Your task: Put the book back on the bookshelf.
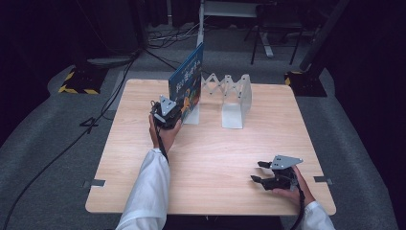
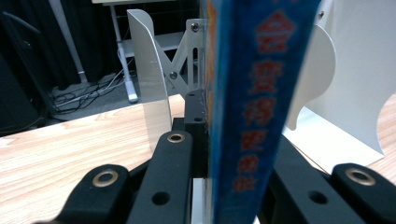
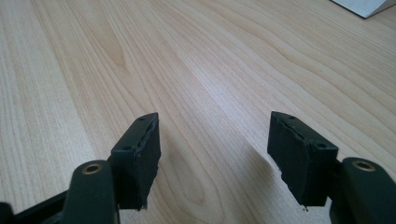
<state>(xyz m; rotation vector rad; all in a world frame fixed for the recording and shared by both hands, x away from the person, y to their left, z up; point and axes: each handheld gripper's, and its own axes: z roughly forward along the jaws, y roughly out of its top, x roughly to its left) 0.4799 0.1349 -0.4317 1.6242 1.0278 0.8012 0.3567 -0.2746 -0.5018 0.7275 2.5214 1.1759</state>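
- Clamping the blue book (image 2: pixel 252 93) by its spine edge, the left gripper (image 1: pixel 167 114) had its fingers (image 2: pixel 175 177) pressed on either side of the cover, as the left gripper view showed.
- The book stood upright, tilted slightly, at the left end of the white bookend rack (image 1: pixel 230 98), against the rack's leftmost divider.
- In the left gripper view, a white divider (image 2: pixel 149 79) of the rack rose just beside the book on one side, and another white panel (image 2: pixel 355 74) stood on the other.
- The rack sat at the far middle of the tabletop (image 1: pixel 210 158), its accordion links stretched between two upright ends.
- The right gripper (image 1: pixel 268 173) rested well apart from the rack, at the near right corner of the tabletop.
- Its fingers (image 3: pixel 140 158) stood apart with nothing between them, only bare wood beneath.
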